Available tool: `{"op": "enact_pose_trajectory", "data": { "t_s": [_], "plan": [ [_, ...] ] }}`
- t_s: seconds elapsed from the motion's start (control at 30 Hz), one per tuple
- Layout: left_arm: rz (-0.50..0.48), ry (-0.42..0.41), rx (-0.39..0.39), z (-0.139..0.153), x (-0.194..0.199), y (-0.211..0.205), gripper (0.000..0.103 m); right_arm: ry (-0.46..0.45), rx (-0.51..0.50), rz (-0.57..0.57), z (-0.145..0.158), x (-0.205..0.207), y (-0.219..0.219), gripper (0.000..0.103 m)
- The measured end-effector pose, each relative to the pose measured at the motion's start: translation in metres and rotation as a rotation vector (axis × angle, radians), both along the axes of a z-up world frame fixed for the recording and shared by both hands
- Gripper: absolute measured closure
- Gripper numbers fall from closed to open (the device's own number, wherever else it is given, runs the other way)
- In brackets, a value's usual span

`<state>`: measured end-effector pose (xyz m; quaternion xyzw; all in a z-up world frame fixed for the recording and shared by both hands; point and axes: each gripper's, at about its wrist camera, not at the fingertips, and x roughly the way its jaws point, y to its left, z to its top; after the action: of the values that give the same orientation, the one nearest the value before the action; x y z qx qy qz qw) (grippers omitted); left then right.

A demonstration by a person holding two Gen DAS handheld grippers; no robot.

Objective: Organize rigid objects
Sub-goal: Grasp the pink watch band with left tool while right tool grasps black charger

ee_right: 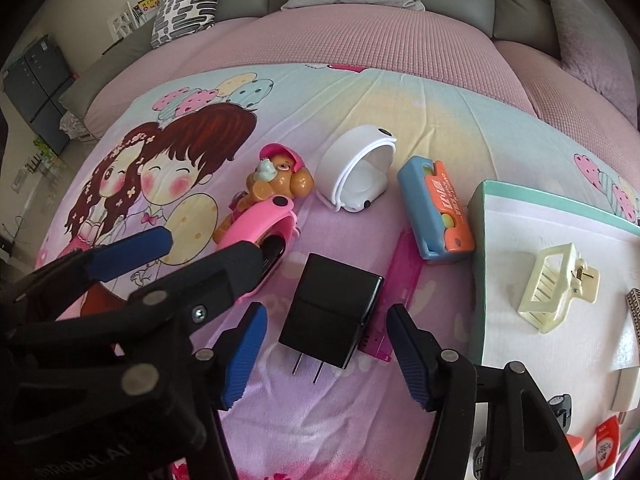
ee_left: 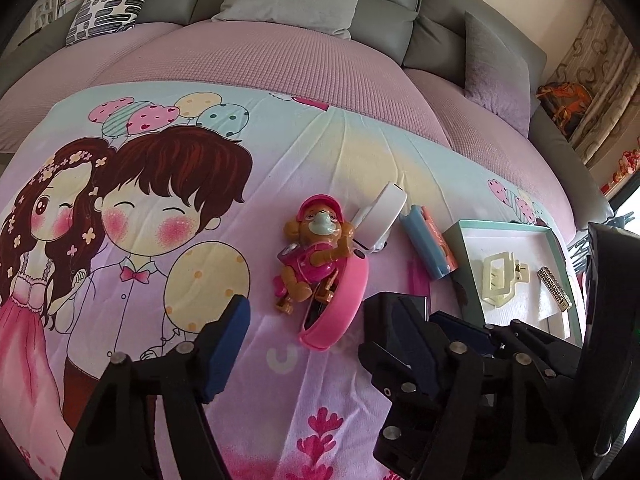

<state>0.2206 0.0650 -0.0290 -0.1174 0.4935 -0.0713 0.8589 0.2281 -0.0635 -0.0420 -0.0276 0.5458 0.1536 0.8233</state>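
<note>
The right claw [ee_right: 326,354] stands spread around the black charger plug [ee_right: 332,310] on the bedsheet [ee_right: 400,112], pads not touching; it may pinch the pink ruler [ee_right: 396,292] alongside. The left claw [ee_left: 316,324], spread, straddles the pink bracelet [ee_left: 340,304], risking snagging the dog figurine [ee_left: 316,252]

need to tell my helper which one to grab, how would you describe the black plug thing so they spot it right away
On the cartoon bedsheet, look just left of the teal-rimmed tray. The black charger lies flat there, between the right gripper's blue pads. It is the only black block, with two metal prongs, overlapping a pink translucent strip.
</note>
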Motion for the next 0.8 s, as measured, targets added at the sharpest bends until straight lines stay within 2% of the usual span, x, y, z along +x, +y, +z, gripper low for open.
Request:
{"op": "enact_pose_trajectory", "data": {
  "t_s": [0.07, 0.2, 0.3, 0.33, 0.43, 0.53, 0.8],
  "plan": [
    [-0.006, 0.008, 0.004, -0.003, 0.002, -0.003, 0.035, 0.000, -0.003, -0.002, -0.002, 0.001, 0.000, 0.038],
    [-0.020, 0.018, 0.019, -0.008, 0.005, -0.009, 0.053, -0.008, -0.008, -0.015, -0.003, 0.003, -0.002, 0.038],
    [-0.024, 0.018, 0.024, -0.010, 0.006, -0.011, 0.063, -0.012, -0.012, -0.020, -0.003, 0.004, -0.003, 0.042],
    [-0.025, 0.015, 0.020, -0.010, 0.006, -0.011, 0.069, -0.013, -0.008, -0.020, -0.003, 0.004, -0.003, 0.044],
    [-0.028, 0.007, 0.017, -0.010, 0.005, -0.011, 0.077, -0.015, -0.008, -0.013, -0.002, 0.003, -0.002, 0.054],
    [-0.037, -0.002, 0.024, -0.008, 0.003, -0.011, 0.084, -0.013, -0.014, -0.007, -0.001, 0.001, -0.002, 0.054],
    [-0.039, -0.017, 0.026, 0.000, -0.006, -0.011, 0.088, 0.006, -0.008, 0.003, 0.005, -0.012, -0.010, 0.055]
  ]
}}
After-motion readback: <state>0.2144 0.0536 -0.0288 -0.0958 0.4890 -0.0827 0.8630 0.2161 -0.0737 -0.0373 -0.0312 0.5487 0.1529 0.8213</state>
